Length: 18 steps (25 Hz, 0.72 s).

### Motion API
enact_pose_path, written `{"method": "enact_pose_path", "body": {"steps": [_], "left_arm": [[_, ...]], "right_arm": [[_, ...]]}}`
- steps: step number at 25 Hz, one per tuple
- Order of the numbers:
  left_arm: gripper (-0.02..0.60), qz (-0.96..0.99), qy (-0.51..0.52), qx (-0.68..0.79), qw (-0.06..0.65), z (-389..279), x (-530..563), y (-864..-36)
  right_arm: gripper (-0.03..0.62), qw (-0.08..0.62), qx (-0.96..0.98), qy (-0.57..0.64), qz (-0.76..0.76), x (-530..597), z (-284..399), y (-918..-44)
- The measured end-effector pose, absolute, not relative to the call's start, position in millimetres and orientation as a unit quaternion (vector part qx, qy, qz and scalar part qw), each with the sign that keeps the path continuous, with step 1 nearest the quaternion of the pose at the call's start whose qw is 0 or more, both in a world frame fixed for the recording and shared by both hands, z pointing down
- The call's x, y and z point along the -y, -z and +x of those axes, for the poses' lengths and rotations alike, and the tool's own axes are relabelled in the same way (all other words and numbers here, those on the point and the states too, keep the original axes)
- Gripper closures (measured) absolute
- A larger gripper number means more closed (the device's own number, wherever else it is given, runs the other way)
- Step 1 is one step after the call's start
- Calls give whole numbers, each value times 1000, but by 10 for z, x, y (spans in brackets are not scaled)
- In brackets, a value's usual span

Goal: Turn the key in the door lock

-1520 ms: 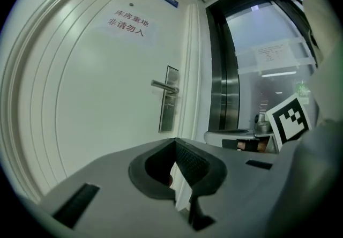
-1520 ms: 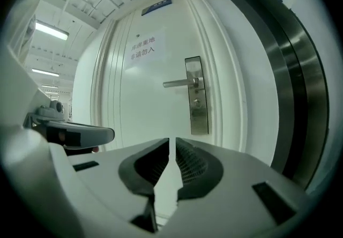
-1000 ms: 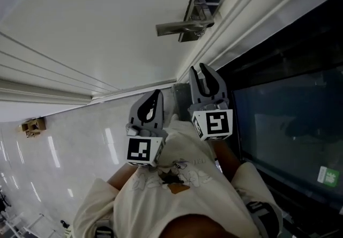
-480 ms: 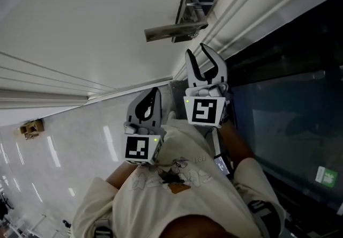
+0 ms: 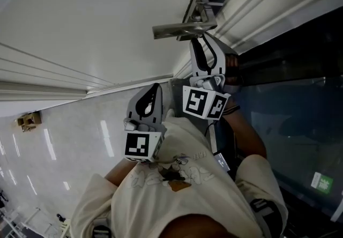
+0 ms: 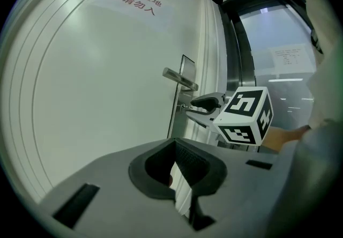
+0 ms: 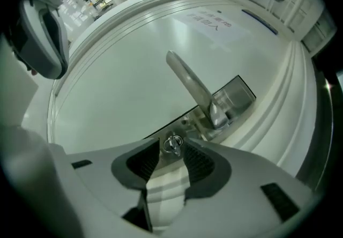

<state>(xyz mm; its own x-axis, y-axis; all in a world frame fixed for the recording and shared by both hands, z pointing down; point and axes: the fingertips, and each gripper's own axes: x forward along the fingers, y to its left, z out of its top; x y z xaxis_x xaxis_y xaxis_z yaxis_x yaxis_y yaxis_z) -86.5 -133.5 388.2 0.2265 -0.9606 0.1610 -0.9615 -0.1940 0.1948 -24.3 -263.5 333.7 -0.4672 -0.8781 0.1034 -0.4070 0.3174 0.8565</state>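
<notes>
So, one key (image 7: 172, 143), one handle (image 7: 190, 84), two hand-held grippers.
Right hand-held gripper (image 7: 174, 149) has rolled, jaws opening around key, not touching; left hand-held gripper (image 6: 179, 143) closed, empty.

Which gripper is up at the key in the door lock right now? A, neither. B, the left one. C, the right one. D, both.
C: the key sits between the tips of the right gripper, whose jaws are opening and not pressing it; the left gripper hangs back from the door.
</notes>
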Motion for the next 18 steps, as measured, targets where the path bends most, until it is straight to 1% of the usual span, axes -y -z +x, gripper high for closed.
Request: {"method": "enact_pose_path", "body": {"steps": [3,10,15,18], "left_arm": [[575,769,0,626,127,-904,1359,-3874],[575,765,-1,628,144,-947,1371,-3905],[577,768,2,626,136,-945,1403,-3900],[575,767,0,625,145,-945,1405,-3916]], "right_arm": [[451,305,739,425,424,2692,-262,-3351],[524,303,729,433,435,2768,-254,-3344],[571,290,734,424,444,2778,-258,-3334],[574,280,740,411,454,2785,-251,-3324]]}}
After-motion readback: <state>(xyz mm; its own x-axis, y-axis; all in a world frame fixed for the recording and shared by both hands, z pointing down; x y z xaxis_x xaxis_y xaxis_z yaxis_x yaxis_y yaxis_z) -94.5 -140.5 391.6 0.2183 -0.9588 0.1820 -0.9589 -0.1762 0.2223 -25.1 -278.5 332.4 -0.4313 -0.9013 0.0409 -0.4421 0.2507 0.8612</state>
